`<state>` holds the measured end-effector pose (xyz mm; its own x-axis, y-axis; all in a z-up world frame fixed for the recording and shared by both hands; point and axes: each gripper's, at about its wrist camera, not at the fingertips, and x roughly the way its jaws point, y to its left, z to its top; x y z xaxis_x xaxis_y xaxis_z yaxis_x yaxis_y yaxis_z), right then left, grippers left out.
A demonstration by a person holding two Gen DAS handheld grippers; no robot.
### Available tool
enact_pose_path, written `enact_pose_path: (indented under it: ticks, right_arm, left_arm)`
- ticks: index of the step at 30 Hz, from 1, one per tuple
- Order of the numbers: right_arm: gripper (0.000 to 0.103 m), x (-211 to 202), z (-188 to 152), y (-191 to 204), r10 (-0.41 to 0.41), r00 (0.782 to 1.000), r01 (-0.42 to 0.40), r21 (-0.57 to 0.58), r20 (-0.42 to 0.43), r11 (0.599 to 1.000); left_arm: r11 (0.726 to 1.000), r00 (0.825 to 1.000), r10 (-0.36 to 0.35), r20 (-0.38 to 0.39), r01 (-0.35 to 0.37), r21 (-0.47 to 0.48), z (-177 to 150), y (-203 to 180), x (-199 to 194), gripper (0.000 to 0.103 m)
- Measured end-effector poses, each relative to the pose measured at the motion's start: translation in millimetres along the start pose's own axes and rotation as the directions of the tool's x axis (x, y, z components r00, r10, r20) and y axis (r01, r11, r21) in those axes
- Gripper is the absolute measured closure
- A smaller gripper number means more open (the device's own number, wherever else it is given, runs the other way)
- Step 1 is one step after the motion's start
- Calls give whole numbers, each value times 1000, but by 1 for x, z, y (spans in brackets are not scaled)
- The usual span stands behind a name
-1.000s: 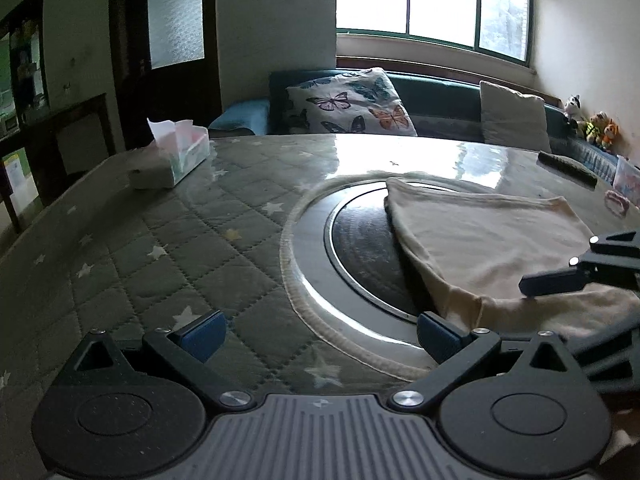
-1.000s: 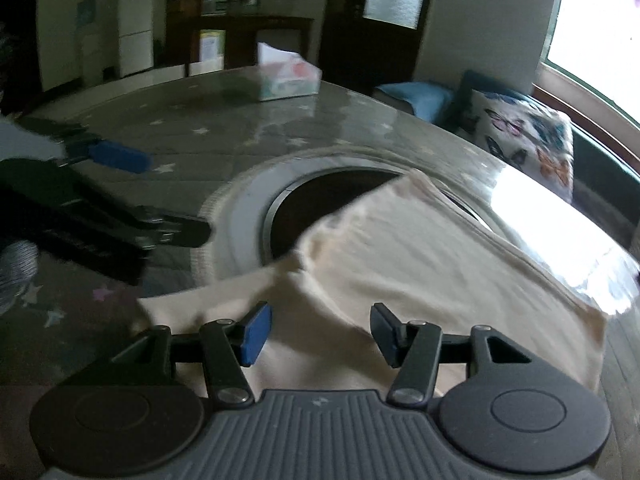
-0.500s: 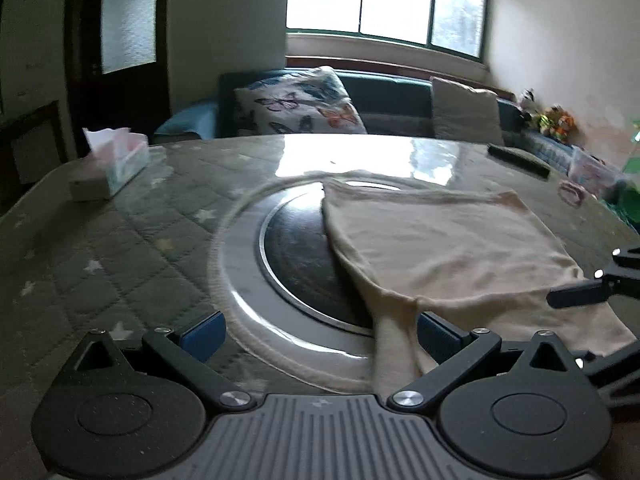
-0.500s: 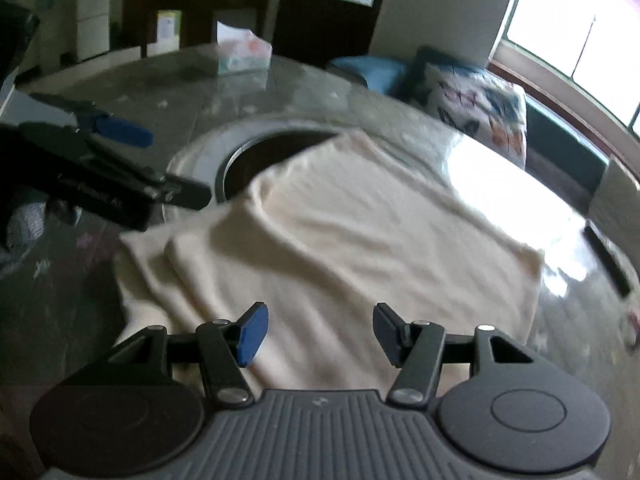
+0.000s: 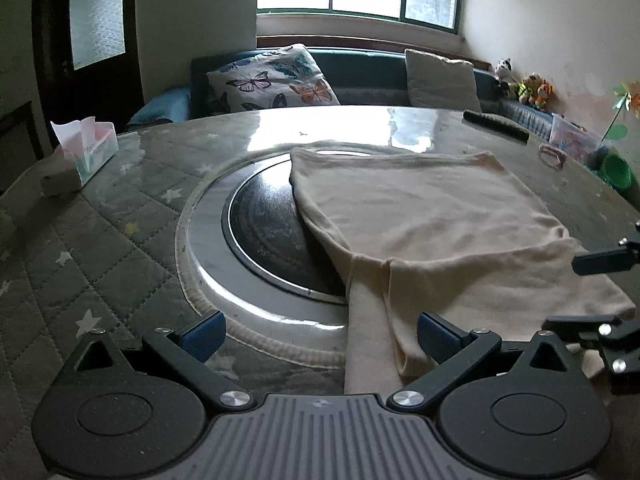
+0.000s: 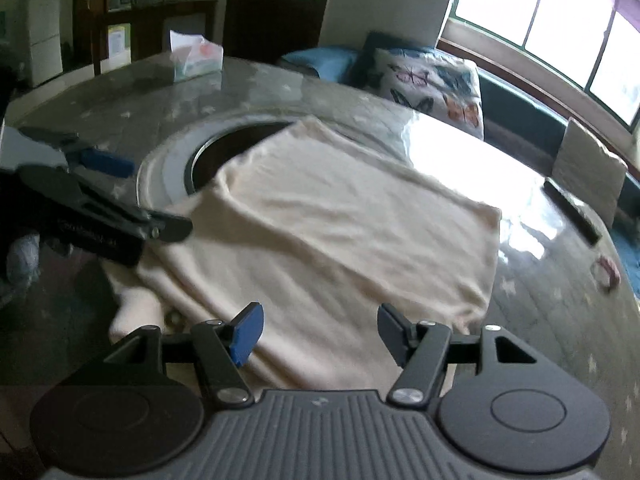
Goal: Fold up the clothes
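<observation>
Both hand-held grippers released over cream garment (image 5: 424,216); only right view shows fridge (image 6: 44,36).

- Left gripper (image 5: 320,332): jaws spread wide, blue pads (image 5: 202,332) far apart, nothing between them, held low and level.
- Right gripper (image 6: 320,332): jaws likewise parted and holding nothing, tilted slightly downward, close to the left one's right side.
</observation>
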<state>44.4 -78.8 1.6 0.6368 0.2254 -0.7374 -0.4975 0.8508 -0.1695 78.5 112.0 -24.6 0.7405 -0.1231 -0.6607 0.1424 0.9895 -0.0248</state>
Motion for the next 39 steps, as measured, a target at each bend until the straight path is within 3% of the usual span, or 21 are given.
enact_pose_path:
  ticks: [7, 12, 24, 30, 36, 39]
  right_arm:
    - [38, -13, -8, 0, -10, 1000, 10, 5, 27, 1000]
    - [37, -10, -16, -3, 18, 1000, -18, -1, 4, 1000]
    - [35, -28, -29, -6, 89, 994, -83, -101, 61, 991]
    - [34, -40, -41, -7, 138, 987, -121, -189, 81, 975]
    - [34, -49, -53, -13, 168, 981, -142, -226, 99, 964]
    - [34, -51, -58, -16, 172, 980, -145, -227, 104, 963]
  left_arm:
    - [1000, 1000, 12, 3, -12, 8, -4, -3, -2, 0]
    - [999, 999, 34, 12, -35, 11, -8, -6, -5, 0]
    - [992, 992, 119, 49, -121, 45, -18, -22, -23, 0]
    - [982, 987, 132, 95, -144, 125, -28, -33, -47, 0]
    - [962, 987, 96, 132, -126, 241, -42, -47, -68, 1]
    - [948, 989, 60, 135, -99, 302, -47, -56, -70, 9]
